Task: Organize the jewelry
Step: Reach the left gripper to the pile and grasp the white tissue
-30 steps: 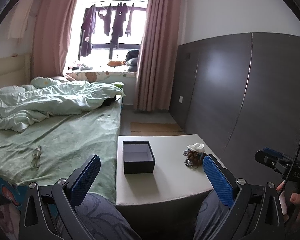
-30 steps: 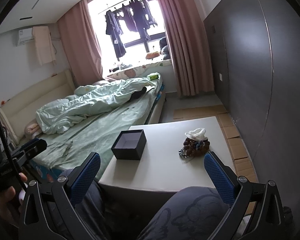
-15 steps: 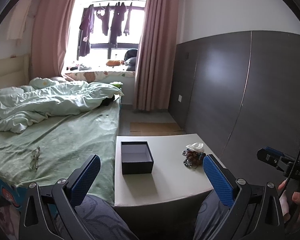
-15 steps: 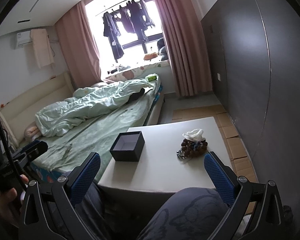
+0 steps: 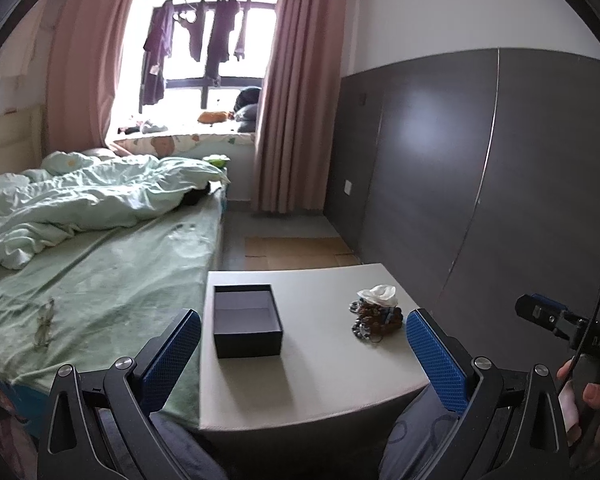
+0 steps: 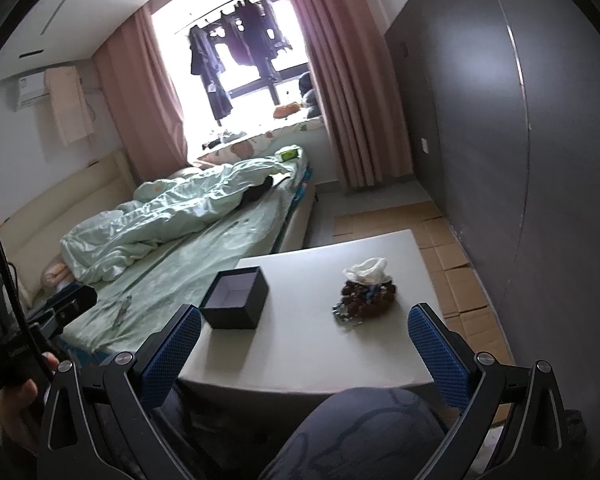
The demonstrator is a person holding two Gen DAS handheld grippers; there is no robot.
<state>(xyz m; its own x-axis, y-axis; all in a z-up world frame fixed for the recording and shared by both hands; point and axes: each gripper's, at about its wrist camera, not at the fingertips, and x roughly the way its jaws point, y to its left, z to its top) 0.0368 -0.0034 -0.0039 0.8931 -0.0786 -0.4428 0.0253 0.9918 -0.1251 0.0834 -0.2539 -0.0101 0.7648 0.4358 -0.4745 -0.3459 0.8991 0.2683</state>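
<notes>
While held above the table [image 5: 308, 392], left gripper [image 5: 303, 354] wide open, right gripper [image 6: 304, 354] likewise, seemingly empty.

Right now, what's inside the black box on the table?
The black box looks empty: only its pale bare floor shows. The near inner wall hides a strip of the bottom. The jewelry pile sits apart on the table.
</notes>
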